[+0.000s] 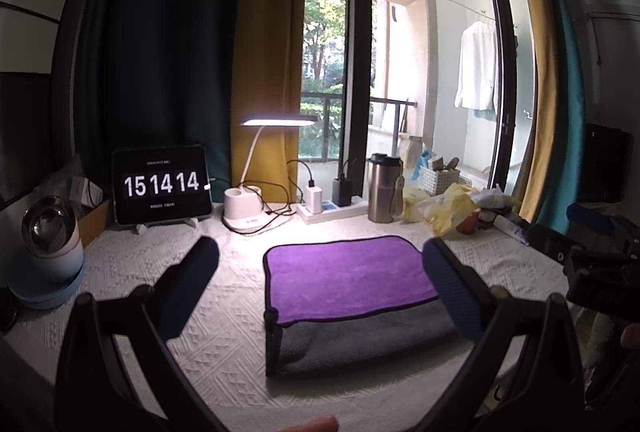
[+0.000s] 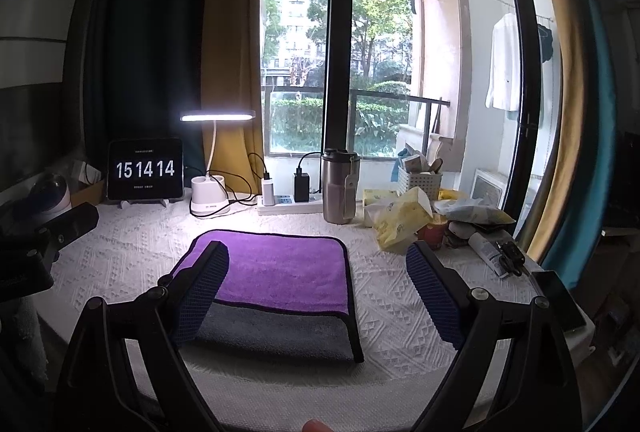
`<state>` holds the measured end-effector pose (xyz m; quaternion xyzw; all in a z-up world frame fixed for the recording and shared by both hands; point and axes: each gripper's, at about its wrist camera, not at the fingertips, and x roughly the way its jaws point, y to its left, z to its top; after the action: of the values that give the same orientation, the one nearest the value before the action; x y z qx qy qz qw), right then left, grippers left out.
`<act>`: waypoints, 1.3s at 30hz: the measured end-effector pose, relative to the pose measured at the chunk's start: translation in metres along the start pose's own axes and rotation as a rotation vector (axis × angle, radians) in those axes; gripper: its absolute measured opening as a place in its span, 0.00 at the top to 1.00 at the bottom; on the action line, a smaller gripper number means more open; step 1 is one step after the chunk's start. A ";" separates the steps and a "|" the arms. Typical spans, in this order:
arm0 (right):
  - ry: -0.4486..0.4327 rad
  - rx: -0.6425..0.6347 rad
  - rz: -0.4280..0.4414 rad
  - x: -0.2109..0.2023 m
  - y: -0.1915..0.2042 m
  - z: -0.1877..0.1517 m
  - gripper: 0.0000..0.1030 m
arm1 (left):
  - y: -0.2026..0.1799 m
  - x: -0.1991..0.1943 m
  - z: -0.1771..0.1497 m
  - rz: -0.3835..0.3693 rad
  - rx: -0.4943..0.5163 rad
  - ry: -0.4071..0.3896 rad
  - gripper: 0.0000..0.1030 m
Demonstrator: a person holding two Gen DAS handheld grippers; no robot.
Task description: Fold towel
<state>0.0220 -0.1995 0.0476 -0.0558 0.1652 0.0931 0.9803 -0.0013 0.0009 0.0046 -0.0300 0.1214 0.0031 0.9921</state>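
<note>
A folded towel (image 1: 348,280), purple on top with a grey layer showing at its near edge and a dark hem, lies flat on the white textured cloth. It also shows in the right wrist view (image 2: 280,272). My left gripper (image 1: 320,264) is open and empty, held above the table near the towel's left side. My right gripper (image 2: 320,264) is open and empty, held above the towel's right side; its left finger (image 2: 204,288) overlaps the towel in view. Neither gripper touches the towel.
At the back stand a tablet clock (image 1: 160,183), a lit desk lamp (image 1: 276,121), a power strip (image 1: 332,207) with chargers and a steel tumbler (image 1: 384,187). Yellow bags (image 2: 404,220) and clutter fill the back right. A phone (image 2: 560,300) lies at the right edge. A round device (image 1: 48,252) sits far left.
</note>
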 end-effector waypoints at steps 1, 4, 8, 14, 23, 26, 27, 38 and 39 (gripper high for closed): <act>0.000 0.000 0.001 0.000 0.000 0.000 0.10 | -0.001 -0.001 0.000 0.001 -0.001 0.001 0.01; 0.000 0.000 0.002 0.000 0.000 -0.001 0.10 | 0.001 0.000 0.000 -0.001 0.000 0.000 0.01; -0.002 0.001 0.002 0.000 0.000 -0.001 0.10 | 0.002 0.000 0.001 -0.002 -0.002 0.001 0.01; -0.002 0.000 0.003 0.000 0.000 0.000 0.10 | 0.002 0.000 0.001 -0.002 0.000 -0.001 0.01; -0.002 0.000 0.002 0.000 0.001 -0.001 0.10 | 0.002 0.000 0.001 -0.002 -0.002 0.000 0.01; -0.001 0.001 0.002 0.000 0.001 -0.001 0.10 | 0.003 0.000 0.000 -0.003 -0.002 0.000 0.01; -0.002 0.001 0.002 0.000 0.001 -0.001 0.10 | 0.003 0.000 0.000 -0.003 -0.002 -0.001 0.01; -0.001 0.000 0.002 0.000 0.002 -0.001 0.10 | 0.003 0.000 0.000 -0.003 -0.003 0.000 0.01; 0.000 0.001 0.002 0.001 0.002 -0.001 0.10 | 0.003 0.000 0.000 -0.004 -0.003 0.000 0.01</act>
<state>0.0221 -0.1972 0.0466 -0.0553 0.1651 0.0939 0.9802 -0.0011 0.0043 0.0045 -0.0316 0.1215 0.0012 0.9921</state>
